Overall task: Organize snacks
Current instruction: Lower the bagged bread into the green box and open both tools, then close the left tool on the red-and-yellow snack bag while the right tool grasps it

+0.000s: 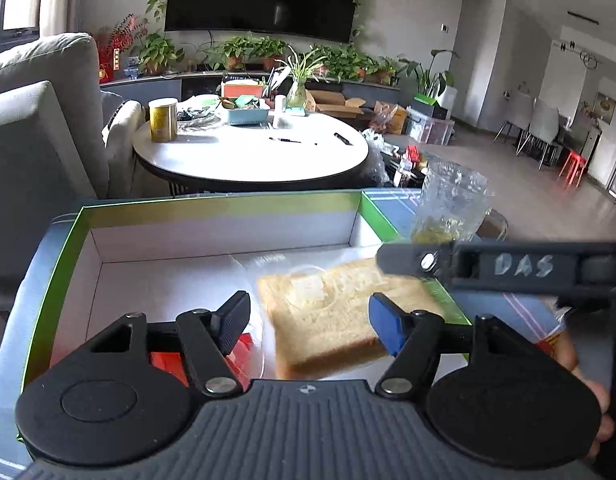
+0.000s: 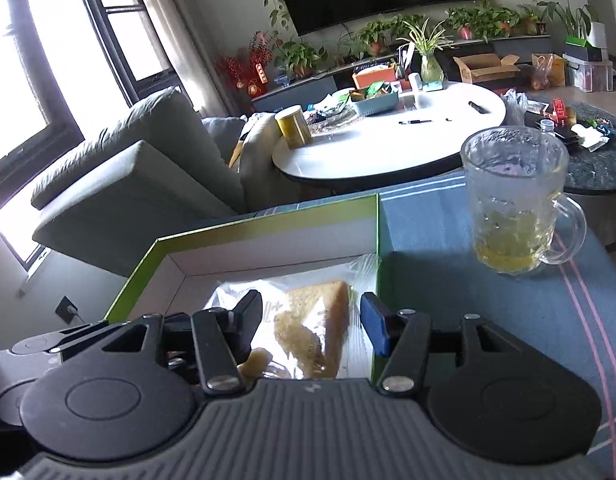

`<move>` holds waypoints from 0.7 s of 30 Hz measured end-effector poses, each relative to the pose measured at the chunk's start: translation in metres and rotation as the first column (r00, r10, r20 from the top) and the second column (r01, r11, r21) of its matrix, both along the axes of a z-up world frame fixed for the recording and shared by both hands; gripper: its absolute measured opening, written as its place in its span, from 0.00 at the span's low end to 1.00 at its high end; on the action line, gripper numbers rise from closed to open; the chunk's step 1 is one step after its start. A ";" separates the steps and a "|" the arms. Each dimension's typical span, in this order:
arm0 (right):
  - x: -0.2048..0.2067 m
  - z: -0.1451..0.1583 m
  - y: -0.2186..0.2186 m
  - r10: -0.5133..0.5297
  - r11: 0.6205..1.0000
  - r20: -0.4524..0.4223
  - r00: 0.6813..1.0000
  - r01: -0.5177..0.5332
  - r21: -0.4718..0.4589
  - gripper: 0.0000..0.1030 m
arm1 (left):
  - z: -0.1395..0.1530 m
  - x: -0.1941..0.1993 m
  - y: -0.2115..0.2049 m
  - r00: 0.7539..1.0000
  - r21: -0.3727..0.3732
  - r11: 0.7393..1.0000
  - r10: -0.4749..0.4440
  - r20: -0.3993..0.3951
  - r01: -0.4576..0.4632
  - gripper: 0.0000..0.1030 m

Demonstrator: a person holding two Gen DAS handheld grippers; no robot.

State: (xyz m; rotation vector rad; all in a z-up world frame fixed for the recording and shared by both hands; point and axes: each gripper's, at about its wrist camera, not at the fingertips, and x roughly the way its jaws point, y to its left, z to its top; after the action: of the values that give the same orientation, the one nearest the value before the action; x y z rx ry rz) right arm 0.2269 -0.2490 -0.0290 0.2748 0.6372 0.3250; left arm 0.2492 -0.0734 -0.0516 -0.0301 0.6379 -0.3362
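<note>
Inside the box [image 1: 223, 236], at 12 o'clock from both our claws, lies the wrapped bread [image 1: 332, 316]. Our left claw [image 1: 308, 320] stands spread with the slice between its pads, not pinched; our right claw [image 2: 312, 324] is likewise spread around the bag's 3 o'clock end. We judge the left nearer the slice's middle, whose long axis runs toward 1 o'clock. A mug [image 2: 516, 204] stands at 2 o'clock.

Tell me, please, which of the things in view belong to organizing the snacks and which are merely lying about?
Belonging to the job:
- wrapped bread slice
- green-edged box
- red packet in that box

Just lying about:
- glass mug with some yellowish drink
- yellow canister
- pen
- blue basket
</note>
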 end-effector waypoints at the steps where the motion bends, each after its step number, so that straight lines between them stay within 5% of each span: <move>1: -0.003 0.002 -0.002 -0.004 1.000 0.007 1.000 0.004 0.006 0.70 | 0.000 0.000 0.000 1.000 0.003 1.000 -0.002 -0.004 0.002 0.61; 21: -0.064 0.031 -0.018 0.024 1.000 0.101 0.995 -0.023 -0.011 0.70 | 0.025 -0.063 -0.006 0.996 0.006 0.999 -0.040 0.074 0.040 0.66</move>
State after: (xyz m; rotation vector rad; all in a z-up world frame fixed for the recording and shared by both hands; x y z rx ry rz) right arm 0.1631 -0.2669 0.0024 0.2399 0.5428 0.3557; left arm 0.1858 -0.0790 -0.0263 -0.0010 0.5663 -0.3728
